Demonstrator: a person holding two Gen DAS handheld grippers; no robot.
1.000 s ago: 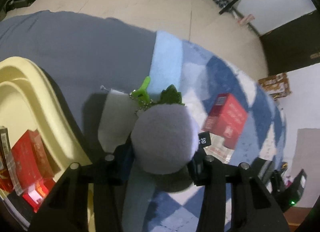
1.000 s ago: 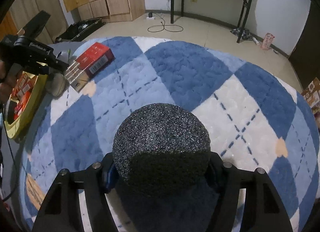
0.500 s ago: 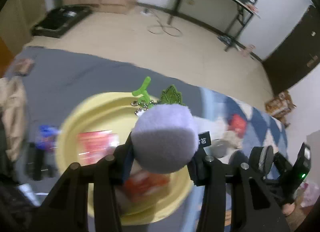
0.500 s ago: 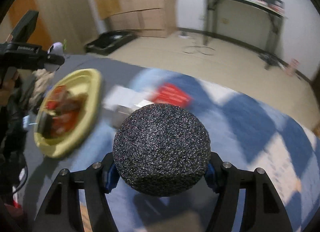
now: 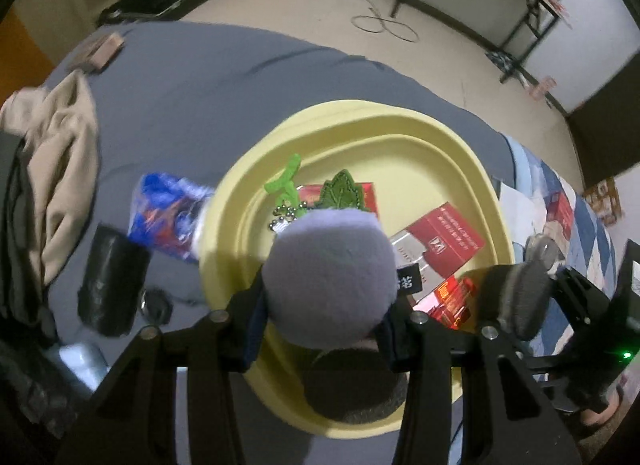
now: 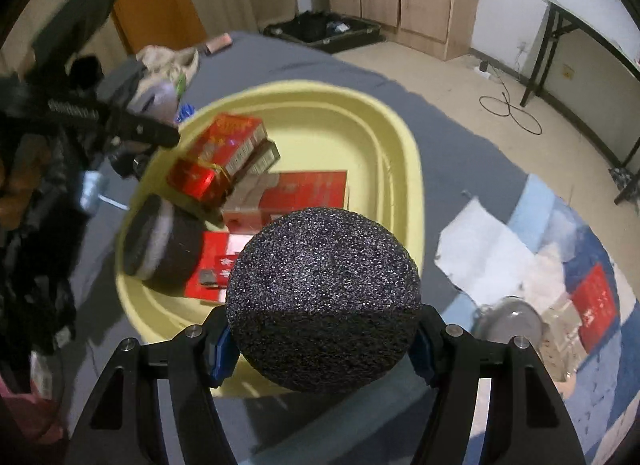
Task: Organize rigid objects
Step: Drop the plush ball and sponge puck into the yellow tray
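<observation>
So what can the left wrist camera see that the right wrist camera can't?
Only the left wrist view shows the purple plush ball with its green leaf, squeezed in the left hand-held gripper, and a blue packet beside the basin. Only the right wrist view shows the black sparkly ball in the right hand-held gripper, plus a white sheet on the rug. Both show the yellow basin holding red boxes.

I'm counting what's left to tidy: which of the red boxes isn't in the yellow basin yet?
The red box lying on the blue checked rug, right of the yellow basin. The other red boxes lie inside the basin.
</observation>
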